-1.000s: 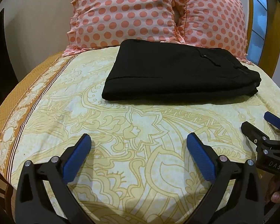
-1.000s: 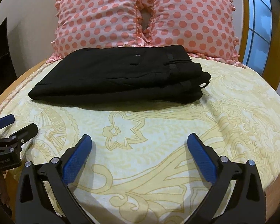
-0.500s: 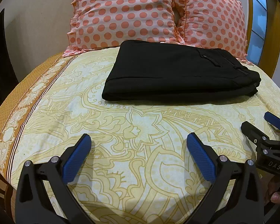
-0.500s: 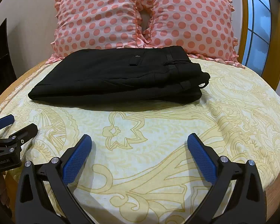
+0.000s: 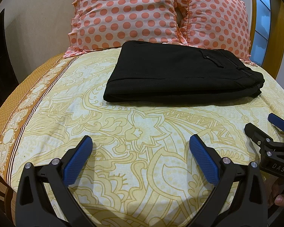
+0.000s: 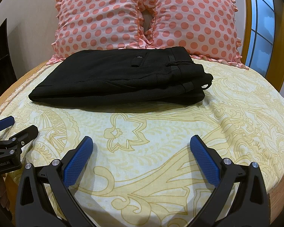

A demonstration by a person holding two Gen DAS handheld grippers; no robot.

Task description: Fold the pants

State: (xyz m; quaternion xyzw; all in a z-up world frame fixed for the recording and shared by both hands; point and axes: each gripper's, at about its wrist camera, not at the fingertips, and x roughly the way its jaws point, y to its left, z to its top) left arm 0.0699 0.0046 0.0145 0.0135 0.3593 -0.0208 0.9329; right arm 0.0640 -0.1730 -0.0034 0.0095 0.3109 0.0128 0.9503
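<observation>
Black pants (image 5: 179, 73) lie folded into a flat rectangle on the yellow patterned bedsheet (image 5: 138, 132), just in front of the pillows; they also show in the right wrist view (image 6: 119, 77), waistband to the right. My left gripper (image 5: 141, 151) is open and empty, well short of the pants over the near part of the bed. My right gripper (image 6: 142, 151) is open and empty too, beside the left one. Each gripper shows at the edge of the other's view: the right gripper (image 5: 263, 124) and the left gripper (image 6: 19, 126).
Two pink polka-dot pillows (image 6: 145, 17) stand against the wall behind the pants. A wooden-framed window (image 6: 261, 24) is at the right. The sheet's brown border (image 5: 15, 106) marks the bed's left edge. A dark object (image 6: 0, 56) stands at far left.
Both grippers have drifted slightly, so the pants sit a little lower in the views. Nothing was grasped or let go; the pants have not moved.
</observation>
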